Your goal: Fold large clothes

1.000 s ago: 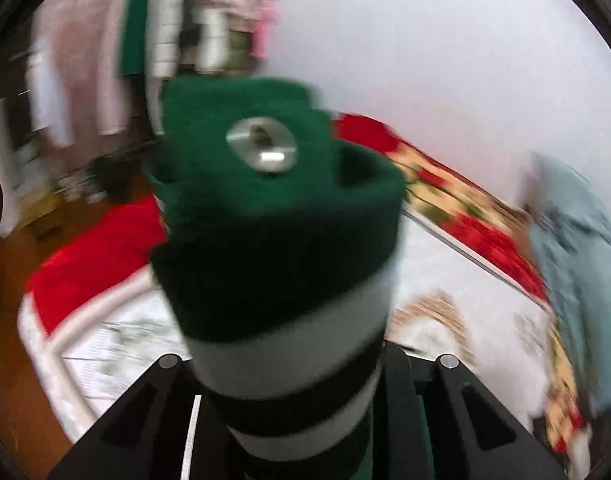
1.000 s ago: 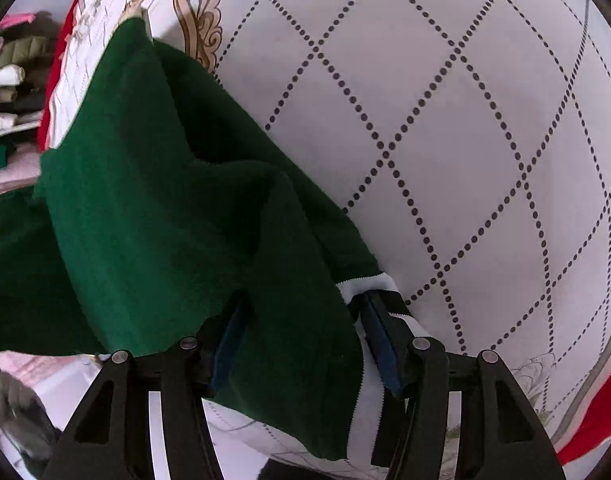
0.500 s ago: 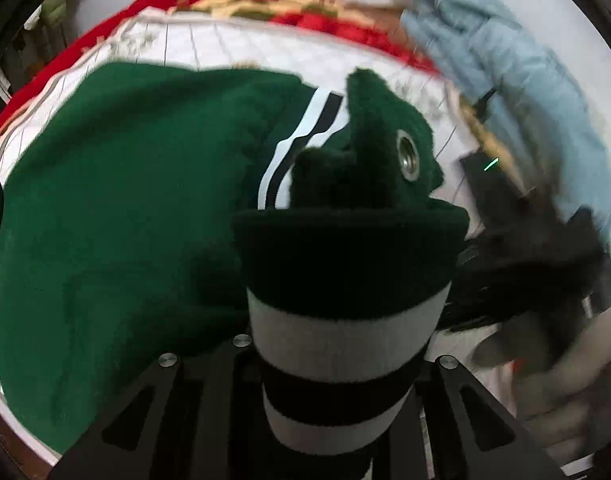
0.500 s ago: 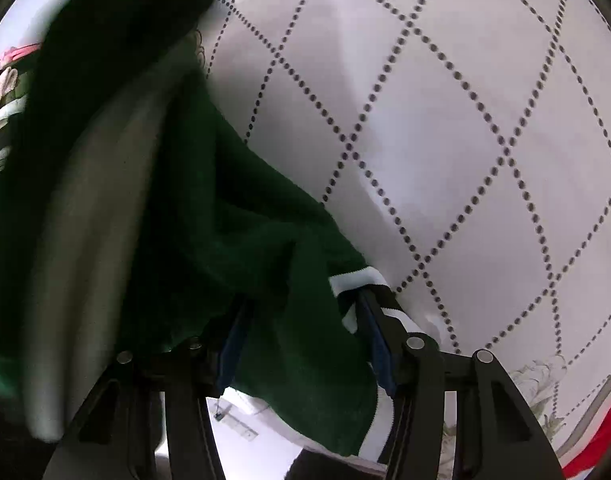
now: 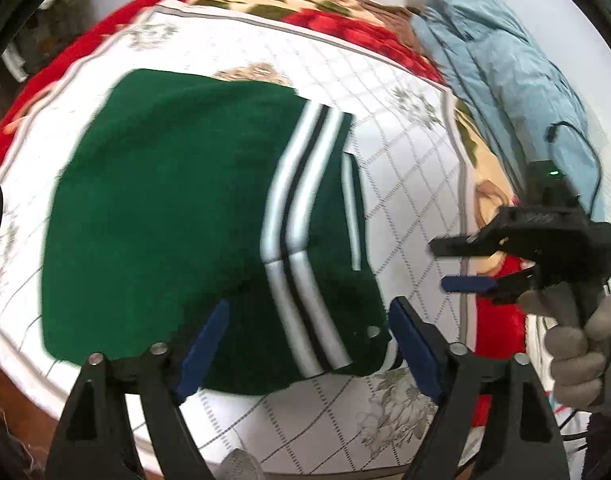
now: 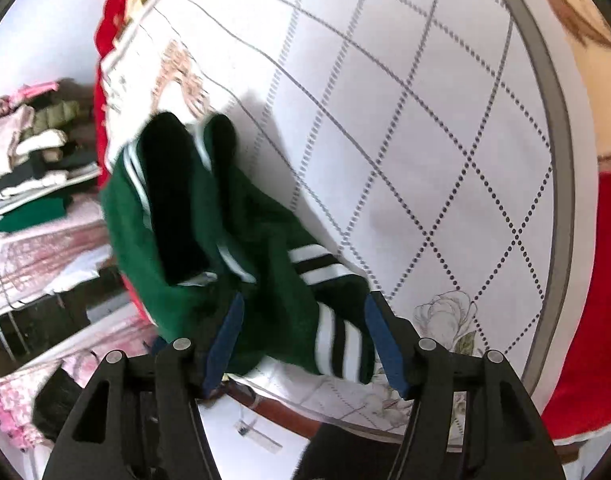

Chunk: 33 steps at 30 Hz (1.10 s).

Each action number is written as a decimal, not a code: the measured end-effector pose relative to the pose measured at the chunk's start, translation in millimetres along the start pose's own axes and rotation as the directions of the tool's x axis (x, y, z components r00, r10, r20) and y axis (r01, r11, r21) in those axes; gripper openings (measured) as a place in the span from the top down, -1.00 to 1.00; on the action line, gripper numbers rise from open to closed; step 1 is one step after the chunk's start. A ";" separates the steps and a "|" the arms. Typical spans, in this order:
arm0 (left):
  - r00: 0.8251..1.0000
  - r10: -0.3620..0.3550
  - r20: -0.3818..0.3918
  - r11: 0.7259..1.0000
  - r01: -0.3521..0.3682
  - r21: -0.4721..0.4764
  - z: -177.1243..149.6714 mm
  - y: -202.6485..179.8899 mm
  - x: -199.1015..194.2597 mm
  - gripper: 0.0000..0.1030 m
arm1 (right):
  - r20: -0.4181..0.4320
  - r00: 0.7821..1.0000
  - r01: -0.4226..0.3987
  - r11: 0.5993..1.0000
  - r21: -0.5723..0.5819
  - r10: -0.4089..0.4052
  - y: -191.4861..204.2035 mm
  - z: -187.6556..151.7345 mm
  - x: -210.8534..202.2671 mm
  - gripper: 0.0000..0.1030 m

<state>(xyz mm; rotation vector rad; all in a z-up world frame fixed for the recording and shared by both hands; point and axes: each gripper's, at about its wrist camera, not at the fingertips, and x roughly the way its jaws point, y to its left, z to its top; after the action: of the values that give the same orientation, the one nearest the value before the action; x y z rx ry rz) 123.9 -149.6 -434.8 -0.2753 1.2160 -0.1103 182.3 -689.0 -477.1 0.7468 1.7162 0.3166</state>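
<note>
On the bed [image 5: 405, 152]: green striped sweater [image 5: 165, 200] lies folded | left tongs [image 5: 305, 344] apart, right tongs [image 6: 301, 340] apart, both empty | we should square edges before regripping.

You're working in bright, even light with no glare, and the green sweater [image 6: 193, 236] casts a soft shadow up and to the right on the white quilt [image 6: 445, 128]. Both views smear with motion blur, worst on the sweater's stripes and edges. Fisheye curvature bends the quilt's grid lines, and dark vignetting rims every corner.
</note>
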 end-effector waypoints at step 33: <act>0.909 0.415 -0.045 0.891 -0.416 -0.180 5.9 125.6 -0.9 -0.61 | 0.003 0.987 -0.161 0.987 -0.021 0.162 65.5 -12.9 44.3 -0.29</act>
<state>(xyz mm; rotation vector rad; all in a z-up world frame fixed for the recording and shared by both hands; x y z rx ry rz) 121.2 -27.8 -465.7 -0.1708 1.2682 0.3786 185.5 -609.3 -470.0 0.8731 1.6487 0.4429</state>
